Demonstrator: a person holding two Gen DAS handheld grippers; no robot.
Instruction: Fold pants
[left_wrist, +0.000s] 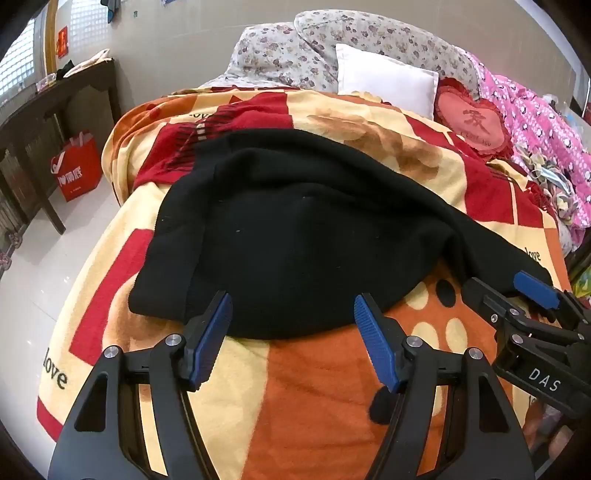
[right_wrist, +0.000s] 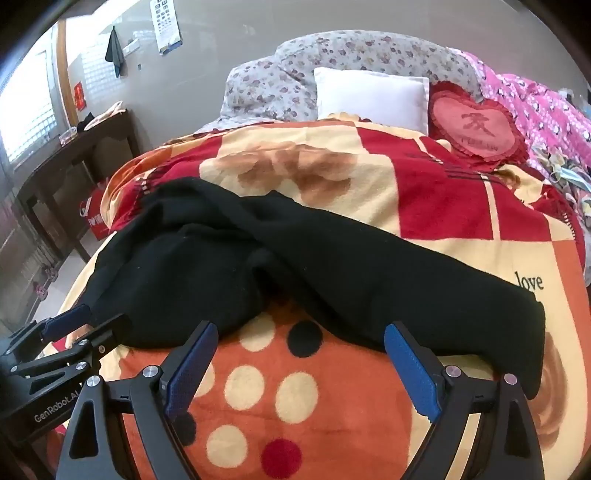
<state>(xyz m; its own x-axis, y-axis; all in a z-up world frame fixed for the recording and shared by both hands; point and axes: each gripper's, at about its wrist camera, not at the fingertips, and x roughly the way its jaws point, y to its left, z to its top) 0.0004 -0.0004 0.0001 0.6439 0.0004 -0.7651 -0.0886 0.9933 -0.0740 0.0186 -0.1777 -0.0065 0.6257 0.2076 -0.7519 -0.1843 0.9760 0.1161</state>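
Pants on patterned blanket, pillow behind, perhaps a desk leftward; both grippers wide apart.

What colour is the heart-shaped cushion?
The heart-shaped cushion is red with a pinkish centre; right wrist view shows it best.

The right gripper reads "DAS" in white on its black body. The left gripper carries "GenRobot.AI", the end cut off by a finger. The blanket has "love" printed in black, near its right edge and again at its left corner. A red heart cushion bears a Chinese character, with smaller lettering below too blurred to read.
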